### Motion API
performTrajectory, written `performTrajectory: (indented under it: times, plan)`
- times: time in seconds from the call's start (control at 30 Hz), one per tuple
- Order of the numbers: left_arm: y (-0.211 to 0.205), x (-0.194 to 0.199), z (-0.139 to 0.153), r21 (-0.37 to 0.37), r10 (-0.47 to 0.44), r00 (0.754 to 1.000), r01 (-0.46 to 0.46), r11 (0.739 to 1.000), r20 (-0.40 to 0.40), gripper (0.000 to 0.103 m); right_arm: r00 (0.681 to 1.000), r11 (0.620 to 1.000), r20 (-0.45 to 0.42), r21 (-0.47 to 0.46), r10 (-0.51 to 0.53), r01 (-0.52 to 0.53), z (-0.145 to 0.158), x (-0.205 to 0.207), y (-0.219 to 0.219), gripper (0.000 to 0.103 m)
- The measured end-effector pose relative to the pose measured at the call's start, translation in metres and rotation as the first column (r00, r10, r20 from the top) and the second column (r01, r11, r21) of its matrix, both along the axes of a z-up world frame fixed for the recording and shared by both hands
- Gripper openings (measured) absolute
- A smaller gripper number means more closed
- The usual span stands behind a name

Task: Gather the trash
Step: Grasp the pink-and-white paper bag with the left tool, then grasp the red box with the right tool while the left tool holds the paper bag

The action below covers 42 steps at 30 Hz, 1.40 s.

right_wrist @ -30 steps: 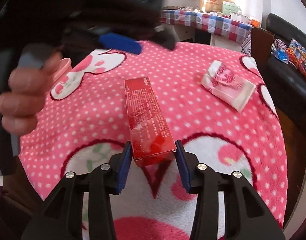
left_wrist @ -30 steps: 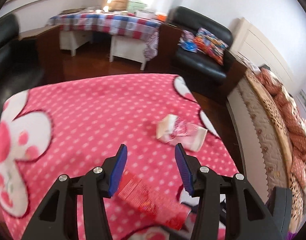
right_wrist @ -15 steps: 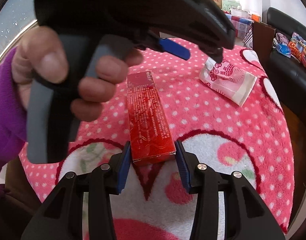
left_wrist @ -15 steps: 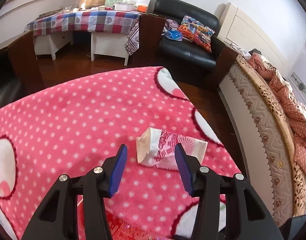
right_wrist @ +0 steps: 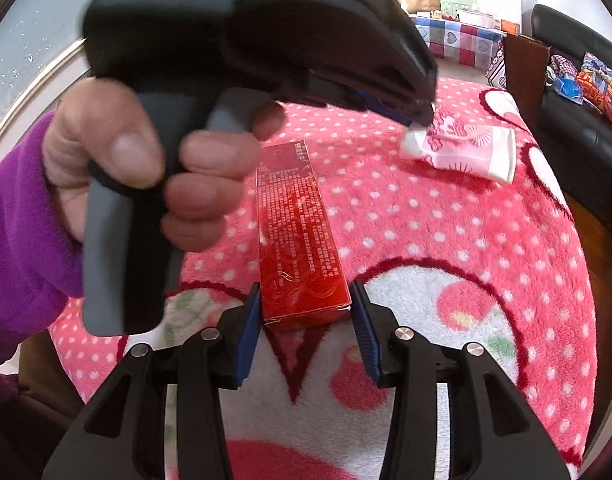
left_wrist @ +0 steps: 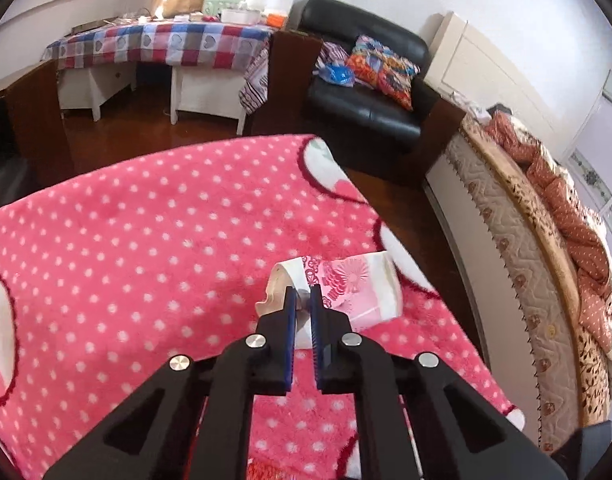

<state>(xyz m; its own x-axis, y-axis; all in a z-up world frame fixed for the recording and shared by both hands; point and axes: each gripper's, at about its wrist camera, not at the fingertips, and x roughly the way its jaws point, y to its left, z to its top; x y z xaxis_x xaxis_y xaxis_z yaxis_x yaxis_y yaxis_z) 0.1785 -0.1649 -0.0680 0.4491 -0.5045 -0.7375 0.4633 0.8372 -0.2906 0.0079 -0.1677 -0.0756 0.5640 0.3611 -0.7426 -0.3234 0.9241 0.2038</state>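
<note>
A crumpled pink-and-white paper packet (left_wrist: 354, 288) lies near the far right edge of the pink dotted blanket (left_wrist: 145, 260). My left gripper (left_wrist: 302, 292) is closing its jaws and pinches the packet's near left edge between the blue pads. In the right wrist view the same packet (right_wrist: 466, 152) sits at the tip of the left gripper (right_wrist: 420, 120), which a hand (right_wrist: 117, 152) in a purple sleeve holds. A long red box (right_wrist: 297, 240) lies on the blanket. My right gripper (right_wrist: 306, 312) holds the box's near end between its pads.
Beyond the blanket are a wooden floor, a black sofa (left_wrist: 370, 92) with coloured cushions, and a table with a chequered cloth (left_wrist: 165, 44). A bed (left_wrist: 546, 260) runs along the right. The left gripper's body fills the upper left of the right wrist view.
My left gripper moved forward from over the red box to the packet and shut its wide jaws on the packet's edge. The right gripper and the red box stayed put.
</note>
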Motion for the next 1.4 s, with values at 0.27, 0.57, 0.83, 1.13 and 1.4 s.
performTrajectory:
  times: [0.27, 0.57, 0.83, 1.13, 1.4]
  plan:
    - [0.056, -0.019, 0.031, -0.023, 0.151, 0.988, -0.150, 0.988, 0.043, 0.005, 0.999, 0.999, -0.037, 0.027, -0.029, 0.030, 0.001, 0.015, -0.003, 0.044]
    - [0.149, -0.067, 0.065, -0.001, 0.362, 0.927, -0.363, 0.932, 0.103, 0.005, 0.999, 0.999, 0.039, 0.036, -0.027, 0.026, 0.032, 0.028, -0.003, 0.044]
    - [0.201, -0.108, 0.073, 0.028, 0.489, 0.864, -0.495, 0.868, 0.118, 0.005, 0.992, 0.999, 0.129, 0.054, -0.007, 0.000, 0.070, 0.043, 0.002, 0.044]
    - [0.235, -0.142, 0.070, 0.036, 0.592, 0.801, -0.596, 0.802, 0.085, 0.005, 0.985, 0.997, 0.162, 0.032, 0.058, -0.064, 0.094, 0.056, 0.018, 0.044]
    - [0.251, -0.154, 0.052, 0.040, 0.637, 0.771, -0.637, 0.770, 0.023, 0.005, 0.995, 0.995, -0.016, -0.016, 0.103, -0.103, 0.057, 0.049, 0.008, 0.045]
